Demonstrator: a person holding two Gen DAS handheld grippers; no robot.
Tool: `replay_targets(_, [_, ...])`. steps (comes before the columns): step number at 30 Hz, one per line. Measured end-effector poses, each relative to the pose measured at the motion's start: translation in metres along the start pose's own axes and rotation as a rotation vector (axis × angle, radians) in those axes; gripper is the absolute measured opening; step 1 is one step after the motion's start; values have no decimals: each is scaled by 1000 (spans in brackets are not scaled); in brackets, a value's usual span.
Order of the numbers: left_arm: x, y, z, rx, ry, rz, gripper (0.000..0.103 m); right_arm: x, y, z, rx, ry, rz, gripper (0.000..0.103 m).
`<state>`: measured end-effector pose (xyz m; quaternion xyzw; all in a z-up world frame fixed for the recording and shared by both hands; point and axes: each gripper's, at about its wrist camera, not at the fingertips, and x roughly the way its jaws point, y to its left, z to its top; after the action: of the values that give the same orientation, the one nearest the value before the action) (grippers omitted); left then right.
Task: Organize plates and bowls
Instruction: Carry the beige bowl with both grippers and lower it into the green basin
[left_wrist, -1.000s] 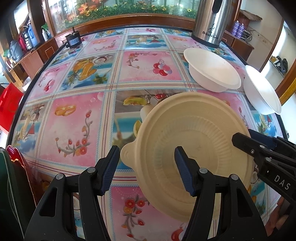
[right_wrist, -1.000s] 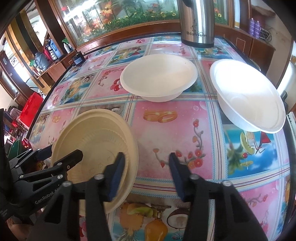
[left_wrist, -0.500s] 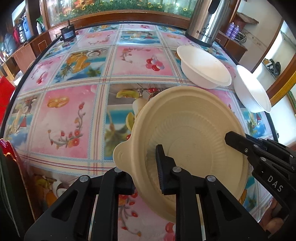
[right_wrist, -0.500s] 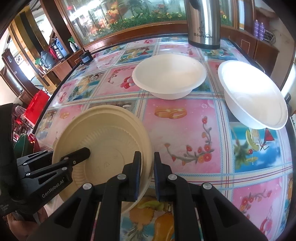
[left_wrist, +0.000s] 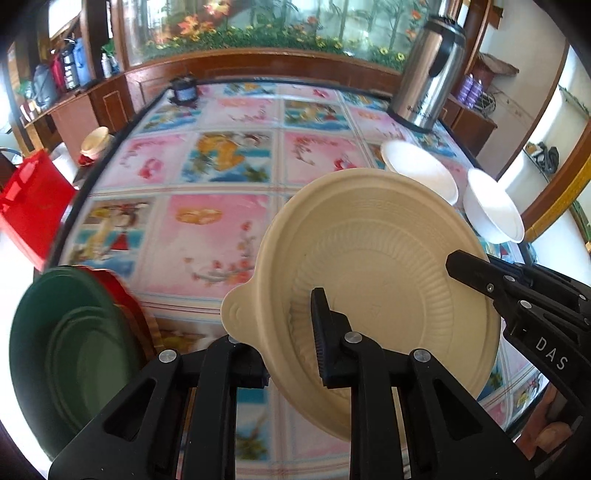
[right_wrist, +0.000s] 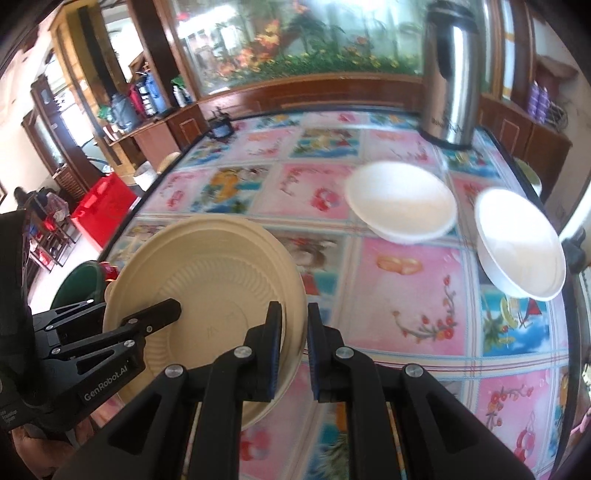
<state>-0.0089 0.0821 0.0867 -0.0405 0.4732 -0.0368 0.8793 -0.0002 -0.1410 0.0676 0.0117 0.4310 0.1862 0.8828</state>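
A: In the left wrist view, our left gripper (left_wrist: 291, 339) was spread wide around the rim a second ago. Now it pinches the near-left rim of the beige plate (left_wrist: 373, 266), one finger inside the dish, the other hidden under it.

B: And the plate has come up. It hangs tilted above the table (left_wrist: 207, 229), where before we saw it lying flat on the cloth. Our right gripper (left_wrist: 454, 262) bites its far-right edge; only one of its fingers shows here.

A: Green plates (left_wrist: 70, 350) have come into view at near left, with red ones behind them mostly hidden. We cannot tell how many are there.

B: The two white bowls (left_wrist: 421, 171) sit far right, partly covered by the plate. The whole picture is smeared, so the cloth's prints read poorly.

A: In the right wrist view, our right gripper (right_wrist: 296, 341) has also closed. It stood open a second ago and now clamps the plate's (right_wrist: 207, 266) right rim between its pads.

B: The left gripper (right_wrist: 173, 308) reaches in from the left over the plate's inside. Its lower finger is behind the plate.

A: The plate's near edge is cut off by our fingers. The bowls (right_wrist: 400, 201) stand apart on the table (right_wrist: 406, 295), far right, blurred.
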Motion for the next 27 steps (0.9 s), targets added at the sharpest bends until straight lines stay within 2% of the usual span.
replay_targets(7, [-42,51,-9,-46,-51,41,18,-8,56,10,-80,-30,59,11])
replay_targets(14, [-70,110,-28,-108,-78,121,18,2,118,14,-174,-26,126,12])
replay_targets(20, [-70,154,-50,-171,-49,167,18,29,162,10,-223,25,194,13])
replay_targets(27, [-60,178,-65,-198,-25,207,18,56,196,-1,-285,75,178,13])
